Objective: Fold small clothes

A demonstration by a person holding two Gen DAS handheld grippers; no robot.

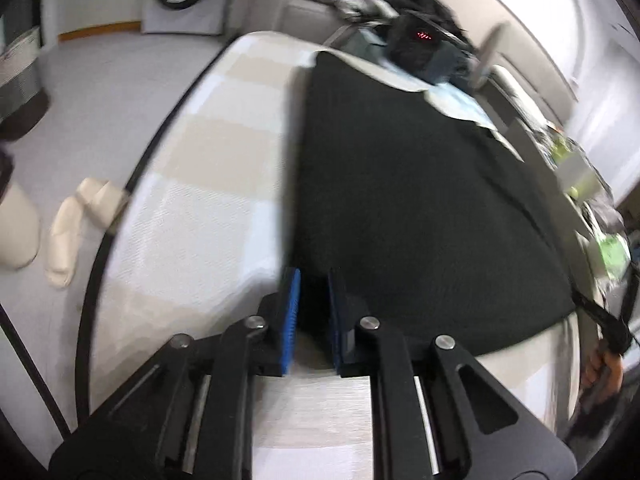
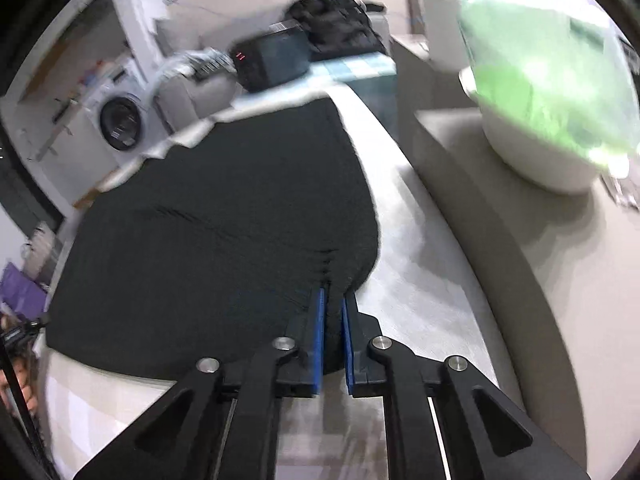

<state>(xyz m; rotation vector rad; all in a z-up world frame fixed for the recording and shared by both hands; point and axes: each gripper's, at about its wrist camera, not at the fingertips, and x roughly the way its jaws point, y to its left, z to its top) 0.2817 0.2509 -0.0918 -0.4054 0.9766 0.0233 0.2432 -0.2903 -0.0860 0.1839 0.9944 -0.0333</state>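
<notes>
A black garment (image 1: 420,200) lies spread on a round table covered with a beige and white checked cloth (image 1: 200,160). My left gripper (image 1: 314,280) is shut on the garment's near left corner, with dark fabric between its blue pads. In the right wrist view the same black garment (image 2: 224,220) fills the middle. My right gripper (image 2: 334,298) is shut on its near right corner, where the fabric bunches into small pleats. Both views are blurred.
A dark box with red lights (image 2: 272,60) and a pile of black clothes (image 2: 336,20) stand at the table's far side. A white tub with green contents (image 2: 540,92) sits on a beige ledge at right. Beige slippers (image 1: 76,220) lie on the floor left. A washing machine (image 2: 120,120) is behind.
</notes>
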